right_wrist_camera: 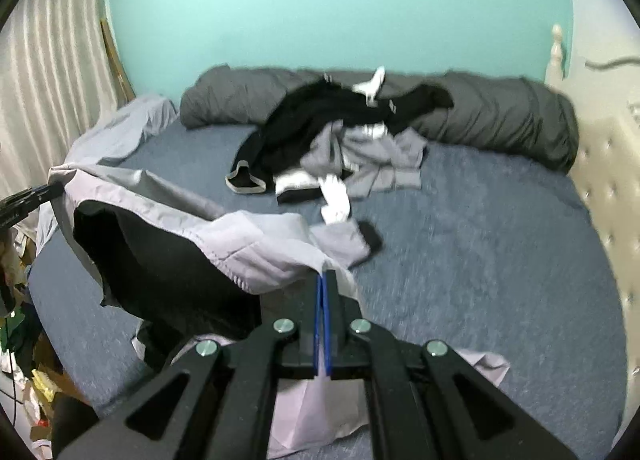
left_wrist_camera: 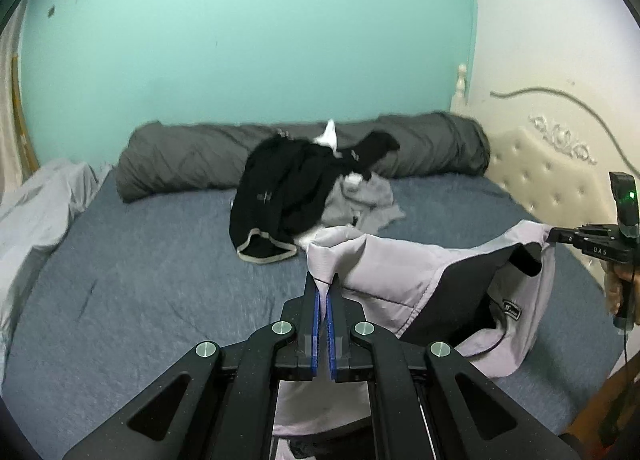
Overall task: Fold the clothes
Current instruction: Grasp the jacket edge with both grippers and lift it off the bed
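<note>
Only right wrist shows floor clutter [right_wrist_camera: 24, 400] beside bed [right_wrist_camera: 480, 260].

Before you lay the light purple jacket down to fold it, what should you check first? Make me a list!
1. Left gripper shut on the light purple jacket with black lining: ok, jaws pinch an edge of the fabric.
2. Right gripper shut on the jacket: ok, fabric is caught between the jaws.
3. Jacket stretched between the two grippers: ok, though it sags in the middle.
4. Jacket fully off the blue bedsheet: not ok, its lower part lies on it.
5. Free space on the bedsheet to lay it: ok, bare sheet beside the jacket.
6. Pile of black and grey clothes out of the way: ok, near the rolled grey duvet.
</note>
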Tool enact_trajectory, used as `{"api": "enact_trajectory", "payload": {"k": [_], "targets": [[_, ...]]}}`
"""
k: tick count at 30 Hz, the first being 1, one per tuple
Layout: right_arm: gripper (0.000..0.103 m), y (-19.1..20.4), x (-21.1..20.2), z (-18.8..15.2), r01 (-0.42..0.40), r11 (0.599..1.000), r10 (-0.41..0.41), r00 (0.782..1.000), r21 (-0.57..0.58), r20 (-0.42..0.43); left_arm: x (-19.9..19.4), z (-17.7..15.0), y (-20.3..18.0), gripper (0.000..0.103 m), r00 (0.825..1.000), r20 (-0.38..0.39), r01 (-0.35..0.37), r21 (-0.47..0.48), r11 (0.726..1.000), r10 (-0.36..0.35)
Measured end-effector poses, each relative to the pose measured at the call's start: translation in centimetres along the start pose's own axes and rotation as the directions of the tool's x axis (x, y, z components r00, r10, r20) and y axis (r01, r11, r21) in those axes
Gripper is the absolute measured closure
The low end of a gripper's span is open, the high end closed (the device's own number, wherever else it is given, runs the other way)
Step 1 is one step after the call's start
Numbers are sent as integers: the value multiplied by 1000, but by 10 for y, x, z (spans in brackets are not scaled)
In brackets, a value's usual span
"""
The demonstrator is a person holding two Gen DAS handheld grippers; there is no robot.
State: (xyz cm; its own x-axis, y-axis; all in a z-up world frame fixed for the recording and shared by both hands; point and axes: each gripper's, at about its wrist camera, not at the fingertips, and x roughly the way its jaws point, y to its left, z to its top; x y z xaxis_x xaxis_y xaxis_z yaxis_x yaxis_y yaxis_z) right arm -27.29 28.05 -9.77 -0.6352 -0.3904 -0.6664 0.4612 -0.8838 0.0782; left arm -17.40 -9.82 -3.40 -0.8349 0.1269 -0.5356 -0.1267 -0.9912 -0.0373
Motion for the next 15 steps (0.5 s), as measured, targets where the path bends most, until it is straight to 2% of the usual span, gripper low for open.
{"api": "enact_trajectory", "payload": {"k": [7,15], "targets": [[102,14,-81,45,42,999,-39,990,-18,138,-60,54,-20,100,994,108,-29,34,999,25],[102,35,-177,94,98,994,-78,956,-56,282,-137,111,-32,100,973,222,-75,45,996,63]]}}
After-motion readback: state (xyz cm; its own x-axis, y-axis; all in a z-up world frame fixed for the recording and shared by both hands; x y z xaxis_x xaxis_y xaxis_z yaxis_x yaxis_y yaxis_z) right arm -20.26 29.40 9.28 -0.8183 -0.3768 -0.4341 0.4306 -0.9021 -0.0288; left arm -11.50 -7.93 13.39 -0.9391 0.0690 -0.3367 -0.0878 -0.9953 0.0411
